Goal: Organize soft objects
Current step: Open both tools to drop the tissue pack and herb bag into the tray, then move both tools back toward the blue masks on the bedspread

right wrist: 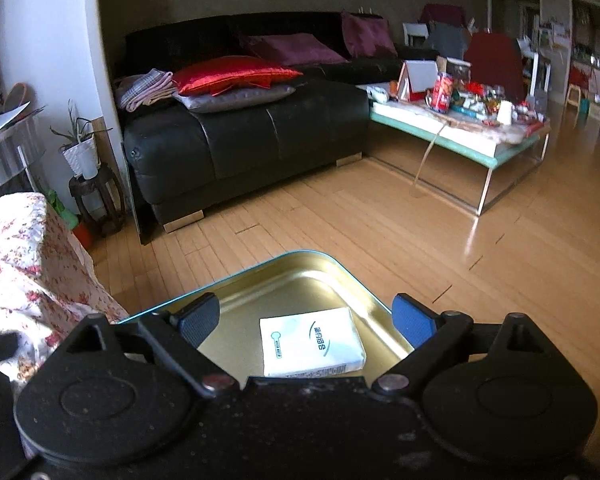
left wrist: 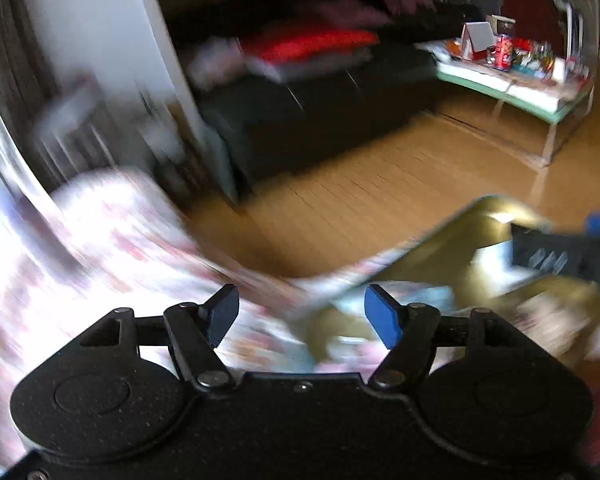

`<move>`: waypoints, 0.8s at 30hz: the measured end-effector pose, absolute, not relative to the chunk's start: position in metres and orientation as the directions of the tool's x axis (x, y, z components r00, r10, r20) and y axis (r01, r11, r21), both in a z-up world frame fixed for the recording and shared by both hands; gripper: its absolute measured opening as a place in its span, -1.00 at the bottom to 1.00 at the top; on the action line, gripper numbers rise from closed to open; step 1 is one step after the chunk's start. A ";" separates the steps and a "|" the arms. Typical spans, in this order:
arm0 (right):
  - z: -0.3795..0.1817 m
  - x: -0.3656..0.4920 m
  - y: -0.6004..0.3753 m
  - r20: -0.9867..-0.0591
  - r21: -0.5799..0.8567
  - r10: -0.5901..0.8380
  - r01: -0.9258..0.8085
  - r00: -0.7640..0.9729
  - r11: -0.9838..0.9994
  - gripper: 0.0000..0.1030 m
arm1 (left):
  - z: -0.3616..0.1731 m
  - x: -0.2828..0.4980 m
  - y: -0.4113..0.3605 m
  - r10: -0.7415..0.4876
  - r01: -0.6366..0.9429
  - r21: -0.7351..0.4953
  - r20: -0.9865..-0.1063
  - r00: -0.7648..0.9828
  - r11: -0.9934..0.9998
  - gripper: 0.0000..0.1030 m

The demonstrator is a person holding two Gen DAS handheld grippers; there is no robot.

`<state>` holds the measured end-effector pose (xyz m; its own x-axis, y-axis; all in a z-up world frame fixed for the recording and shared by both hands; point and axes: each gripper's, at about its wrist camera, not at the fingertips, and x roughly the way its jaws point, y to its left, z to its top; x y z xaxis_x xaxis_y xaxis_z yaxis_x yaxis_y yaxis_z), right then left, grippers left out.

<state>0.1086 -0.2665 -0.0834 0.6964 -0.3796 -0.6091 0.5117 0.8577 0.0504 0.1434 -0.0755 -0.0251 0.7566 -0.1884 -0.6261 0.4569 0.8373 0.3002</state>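
left gripper (left wrist: pixel 302 316): matte black body, two round housings, silver pivot screws, angled link arms, blue ribbed fingertip pads | right gripper (right wrist: pixel 306 318): same black shell, dusty and speckled, silver pivots, triangular cut-outs, blue pads

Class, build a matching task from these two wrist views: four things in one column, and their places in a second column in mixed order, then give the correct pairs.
Things:
1. white packet
2. red cushion
3. potted plant
4. gold tin tray

Places:
A. on a small dark stand beside the sofa
B. inside the tin tray
C. in front of the right gripper, next to the floral cloth
D. on a grey cushion on the black sofa

Pairs: 1-B, 2-D, 3-A, 4-C
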 end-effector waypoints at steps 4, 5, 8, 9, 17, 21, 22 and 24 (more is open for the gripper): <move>-0.082 0.108 -0.259 -0.595 0.017 -0.393 0.499 0.701 0.866 0.82 | -0.017 0.129 -0.025 -0.151 0.428 0.432 -0.541 0.827 0.794 0.30; -0.082 0.107 -0.257 -0.590 0.009 -0.396 0.496 0.704 0.868 0.82 | -0.013 0.129 -0.008 -0.141 0.409 0.430 -0.532 0.835 0.805 0.30; -0.080 0.107 -0.248 -0.575 -0.023 -0.407 0.483 0.710 0.875 0.82 | -0.004 0.130 0.046 -0.100 0.335 0.411 -0.497 0.862 0.848 0.30; -0.080 0.106 -0.245 -0.568 -0.037 -0.411 0.477 0.713 0.878 0.82 | -0.002 0.130 0.063 -0.071 0.297 0.417 -0.476 0.877 0.859 0.30; -0.080 0.107 -0.220 -0.563 -0.169 -0.408 0.384 0.719 0.908 0.82 | 0.011 0.133 0.189 0.193 -0.027 0.474 -0.306 0.932 0.880 0.30; -0.074 0.105 -0.204 -0.579 -0.229 -0.379 0.302 0.722 0.925 0.82 | 0.010 0.135 0.218 0.268 -0.100 0.494 -0.282 0.921 0.864 0.30; -0.072 0.103 -0.197 -0.580 -0.253 -0.373 0.275 0.724 0.927 0.82 | 0.009 0.136 0.223 0.284 -0.112 0.506 -0.277 0.918 0.856 0.30; -0.065 0.096 -0.184 -0.570 -0.302 -0.369 0.230 0.734 0.925 0.82 | 0.005 0.135 0.231 0.299 -0.123 0.521 -0.269 0.916 0.844 0.30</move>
